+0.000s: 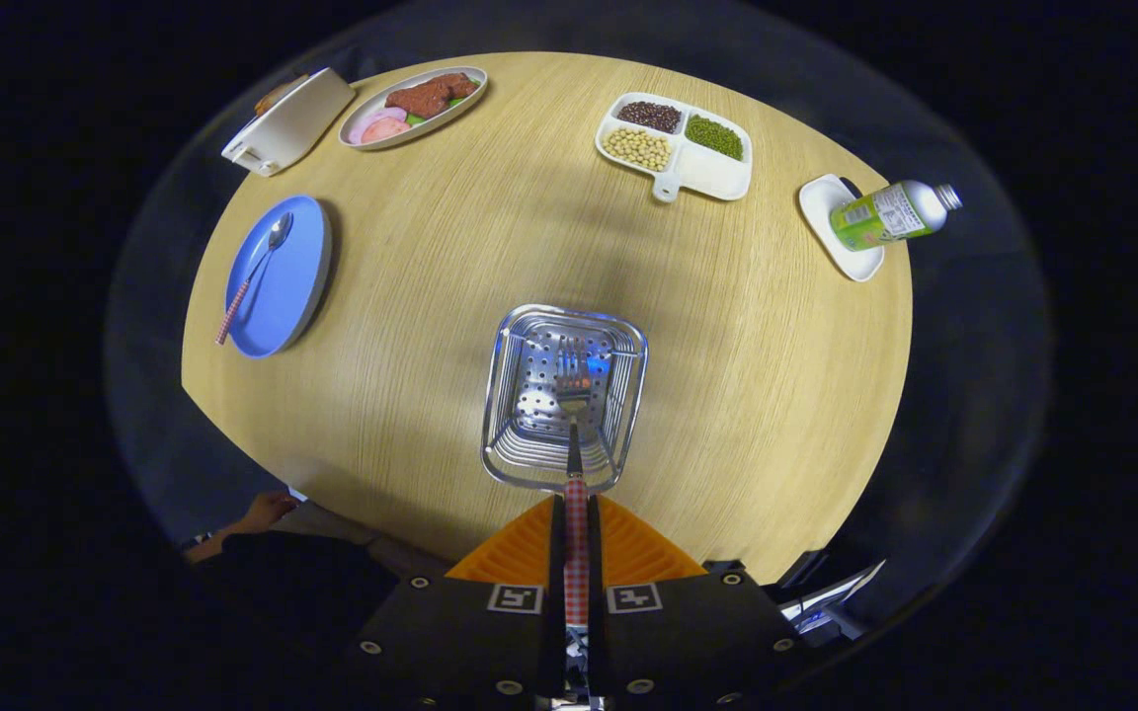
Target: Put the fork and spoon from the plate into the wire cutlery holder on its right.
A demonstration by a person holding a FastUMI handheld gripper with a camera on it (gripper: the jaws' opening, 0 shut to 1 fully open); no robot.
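My gripper (pixel 576 513) is shut on the fork (pixel 574 434), pinching its red-and-white checked handle between both fingers. The fork points down, its tines reaching into the square wire cutlery holder (pixel 505 395) seen from straight above, just ahead of the fingers. Far off to the left, the blue plate (pixel 287 286) rests on the round wooden table (pixel 431 276). On it lies the spoon (pixel 255 272), which has a matching checked handle.
Beyond the holder stands a white divided dish (pixel 717 178) of beans. A plate of food (pixel 411 104) and a white box (pixel 287 123) sit at the far left, a green bottle (pixel 885 212) on a white dish at the right. A person's hand (pixel 263 512) shows below the table edge.
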